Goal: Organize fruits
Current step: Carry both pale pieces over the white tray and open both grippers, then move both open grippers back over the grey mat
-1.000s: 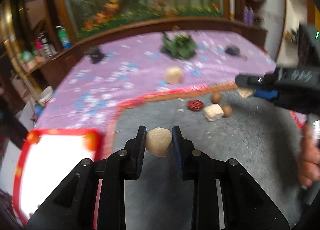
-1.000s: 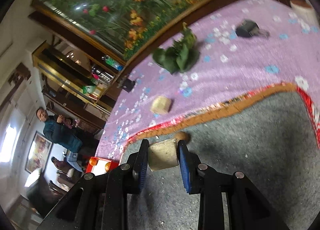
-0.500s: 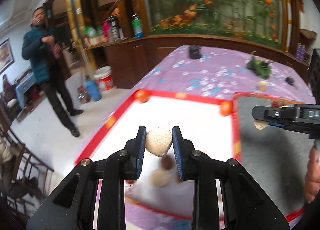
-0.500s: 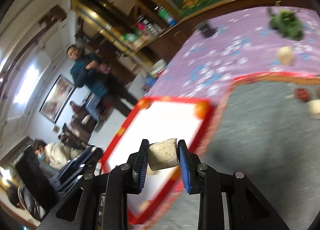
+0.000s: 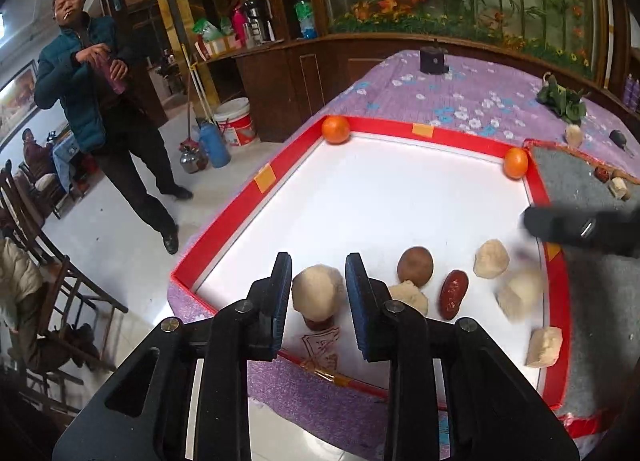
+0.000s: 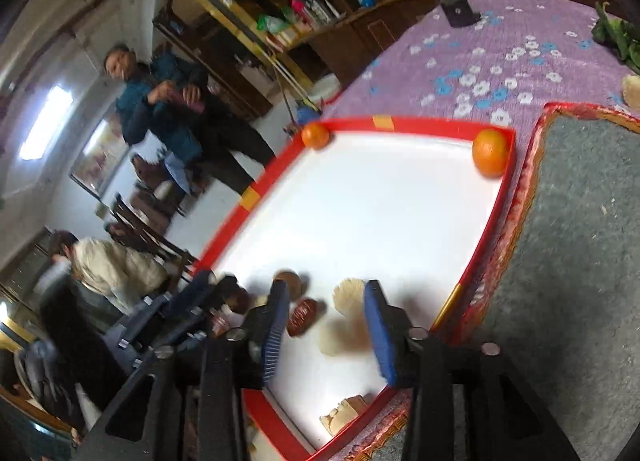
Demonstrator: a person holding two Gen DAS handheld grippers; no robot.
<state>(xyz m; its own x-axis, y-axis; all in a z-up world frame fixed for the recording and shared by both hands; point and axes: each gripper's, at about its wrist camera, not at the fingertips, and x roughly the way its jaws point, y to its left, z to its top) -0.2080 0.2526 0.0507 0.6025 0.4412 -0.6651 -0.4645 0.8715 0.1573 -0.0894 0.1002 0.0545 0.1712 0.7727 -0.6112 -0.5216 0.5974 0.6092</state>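
A white tray with a red rim (image 5: 384, 125) (image 6: 420, 125) lies on the purple cloth. My left gripper (image 5: 318, 295) is shut on a round beige fruit (image 5: 317, 292) above the tray's near edge. My right gripper (image 6: 326, 319) is open; a blurred pale piece (image 6: 340, 335) (image 5: 520, 293) sits loose between its fingers, over the tray. In the tray lie a brown round fruit (image 5: 415, 265), a red date (image 5: 454, 295) (image 6: 302, 317), several pale lumps (image 5: 491, 259) and two oranges (image 5: 336, 129) (image 5: 515, 163) in the far corners.
A grey mat (image 5: 568, 177) (image 6: 572, 261) lies right of the tray, with a date and pale pieces (image 5: 618, 187) at its far edge. Leafy greens (image 5: 562, 99) and a black object (image 5: 432, 60) rest on the cloth. A man (image 5: 100, 109) stands left of the table.
Both grippers swung from the grey mat to over the tray's near end. The right gripper opened and let go of its pale piece. The left stays shut on its fruit.
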